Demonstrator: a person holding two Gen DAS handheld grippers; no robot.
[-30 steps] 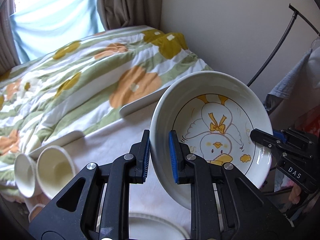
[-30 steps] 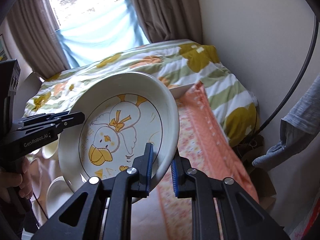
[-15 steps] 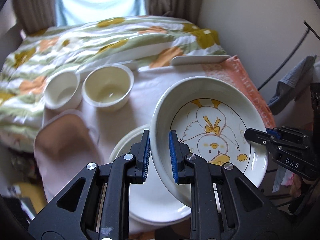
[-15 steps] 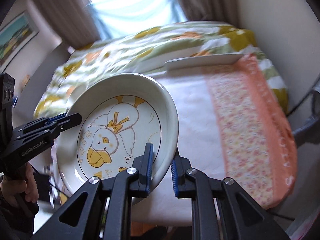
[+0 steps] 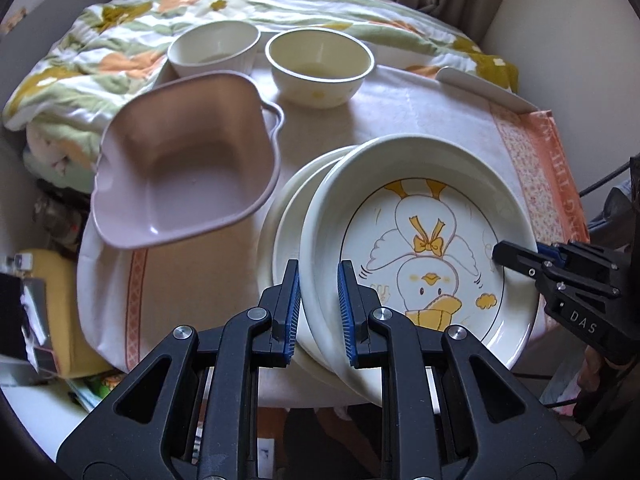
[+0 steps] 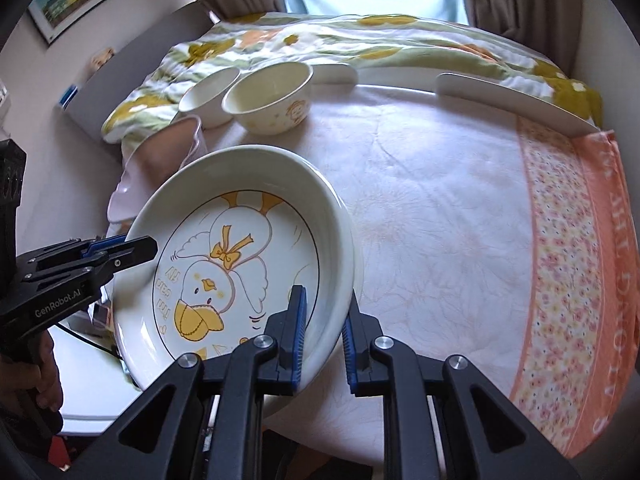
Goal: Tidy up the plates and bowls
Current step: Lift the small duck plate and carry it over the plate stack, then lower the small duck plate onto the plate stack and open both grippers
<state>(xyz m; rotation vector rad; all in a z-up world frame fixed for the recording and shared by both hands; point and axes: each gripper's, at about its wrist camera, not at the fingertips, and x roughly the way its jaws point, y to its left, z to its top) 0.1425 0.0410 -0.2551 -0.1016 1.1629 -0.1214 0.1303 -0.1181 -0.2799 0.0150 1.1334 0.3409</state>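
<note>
A: What have the jaws got?

B: The left gripper (image 5: 319, 312) is clamped on the near-left rim of the duck plate (image 5: 420, 240); the right gripper (image 6: 324, 332) pinches the opposite rim.

A: Where is the plate?

B: Tilted over a plain plate (image 5: 286, 216) on the table (image 5: 400, 112); I cannot tell whether they touch.

A: Around it?

B: A pink dish (image 5: 184, 168) to the left, two bowls (image 5: 320, 66) (image 5: 214, 50) at the far edge, a quilt (image 5: 120, 32) beyond.
</note>
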